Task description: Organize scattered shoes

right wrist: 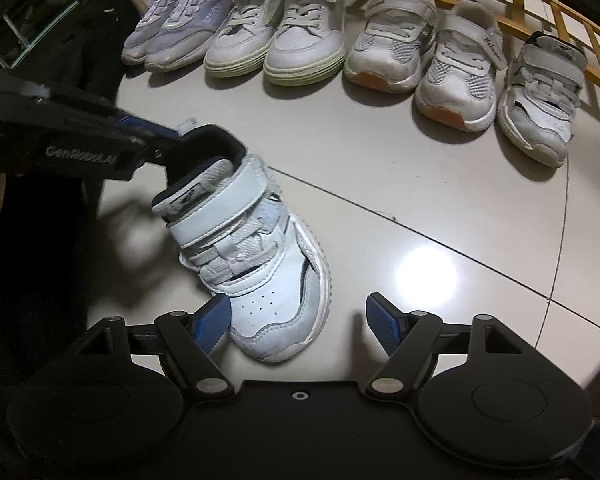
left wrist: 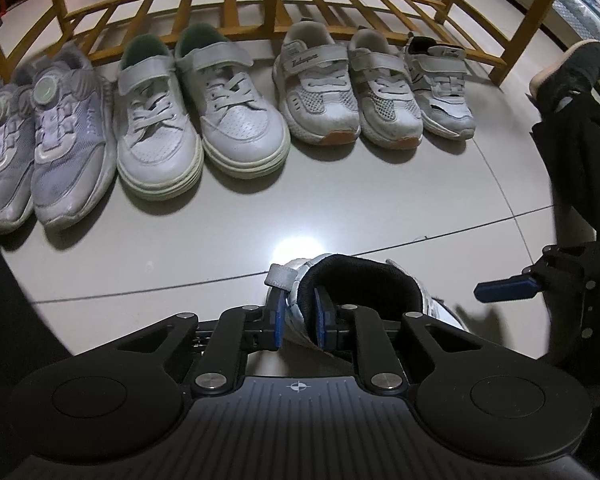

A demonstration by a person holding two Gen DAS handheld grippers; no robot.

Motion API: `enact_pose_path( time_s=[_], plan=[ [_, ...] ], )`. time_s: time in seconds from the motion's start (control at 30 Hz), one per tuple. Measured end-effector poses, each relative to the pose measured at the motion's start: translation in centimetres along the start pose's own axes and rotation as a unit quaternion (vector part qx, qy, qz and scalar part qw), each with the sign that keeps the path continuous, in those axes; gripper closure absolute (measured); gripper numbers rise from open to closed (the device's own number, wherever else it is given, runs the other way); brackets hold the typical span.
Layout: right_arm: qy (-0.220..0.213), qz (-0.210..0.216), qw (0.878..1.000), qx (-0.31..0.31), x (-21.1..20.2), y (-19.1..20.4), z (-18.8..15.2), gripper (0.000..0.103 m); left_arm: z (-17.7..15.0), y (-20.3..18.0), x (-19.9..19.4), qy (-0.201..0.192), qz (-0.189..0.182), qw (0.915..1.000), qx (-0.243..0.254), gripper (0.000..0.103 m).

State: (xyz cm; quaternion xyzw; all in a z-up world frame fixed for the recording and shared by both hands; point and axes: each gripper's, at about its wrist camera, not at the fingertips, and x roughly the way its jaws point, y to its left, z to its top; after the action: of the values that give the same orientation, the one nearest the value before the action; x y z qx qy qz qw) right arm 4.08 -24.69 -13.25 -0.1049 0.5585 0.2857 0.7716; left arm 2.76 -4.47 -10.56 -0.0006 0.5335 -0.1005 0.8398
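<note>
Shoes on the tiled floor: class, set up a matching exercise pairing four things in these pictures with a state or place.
Column one:
1. lavender pair
2. loose strap shoe
3. left gripper
4. right gripper

Column two:
A. jaws open, nothing held
B. clamped on a shoe's heel collar
C. far left end of the row
D. apart from the row, on the near floor

Pairs: 1-C, 2-D, 3-B, 4-A

Pale shoes on a glossy grey-white floor (right wrist: pixel 440 208)

The held shoe (right wrist: pixel 256 248) is white and light grey with a black lining; the lone shoe (right wrist: pixel 540 92) looks the same. The lilac pair (right wrist: pixel 176 20), the white pair (right wrist: pixel 276 36) with greenish soles and the mesh pair (right wrist: pixel 424 60) with orange outsoles front a yellow wood rack (left wrist: pixel 260 4). Pads (right wrist: pixel 384 324) are blue.
</note>
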Motion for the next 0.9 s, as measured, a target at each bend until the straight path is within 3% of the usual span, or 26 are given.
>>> enact_pose_path(
  time_s=[0.43,0.77,0.9],
  plan=[
    [-0.002,-0.001,1.0,0.005,0.2,-0.6,0.6,0.023,-0.1,0.0,-0.5,0.004,0.002,1.0,-0.007,0.084],
    [0.027,0.02,0.999,0.023,1.8,-0.6,-0.2,0.021,1.8,-0.3,-1.2,-0.022,0.01,0.999,0.037,0.084],
    [0.025,0.027,0.999,0.026,2.2,-0.5,-0.2,0.016,2.5,-0.3,-0.5,-0.018,-0.003,0.9991,0.038,0.083]
  ],
)
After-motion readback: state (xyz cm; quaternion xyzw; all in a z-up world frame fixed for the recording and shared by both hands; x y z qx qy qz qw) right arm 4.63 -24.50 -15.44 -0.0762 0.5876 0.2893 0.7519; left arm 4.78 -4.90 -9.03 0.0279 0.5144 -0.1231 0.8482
